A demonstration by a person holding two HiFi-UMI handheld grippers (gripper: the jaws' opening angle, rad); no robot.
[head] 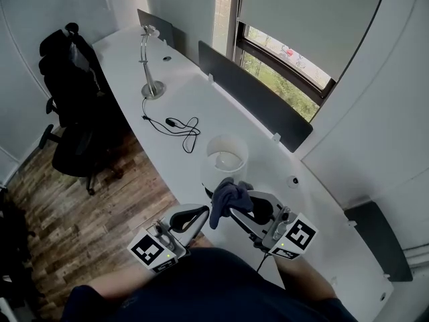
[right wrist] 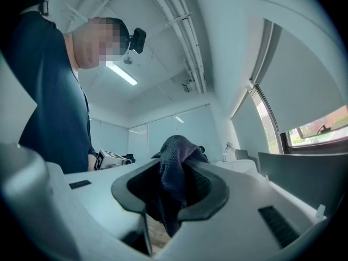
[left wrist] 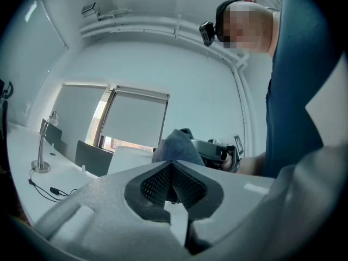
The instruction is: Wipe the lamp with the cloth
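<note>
I have the right hand-held gripper (right wrist: 175,196) pinching the dark blue cloth (right wrist: 175,152), which hangs just before the white lamp (head: 226,154) on the table (head: 201,106), with the left hand-held gripper (left wrist: 173,182) beside it, jaws pressed together on nothing.

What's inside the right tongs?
A dark blue cloth, bunched between the right tongs, with a tail hanging below them. It fills the gap, so anything else pinched behind it cannot be seen.
</note>
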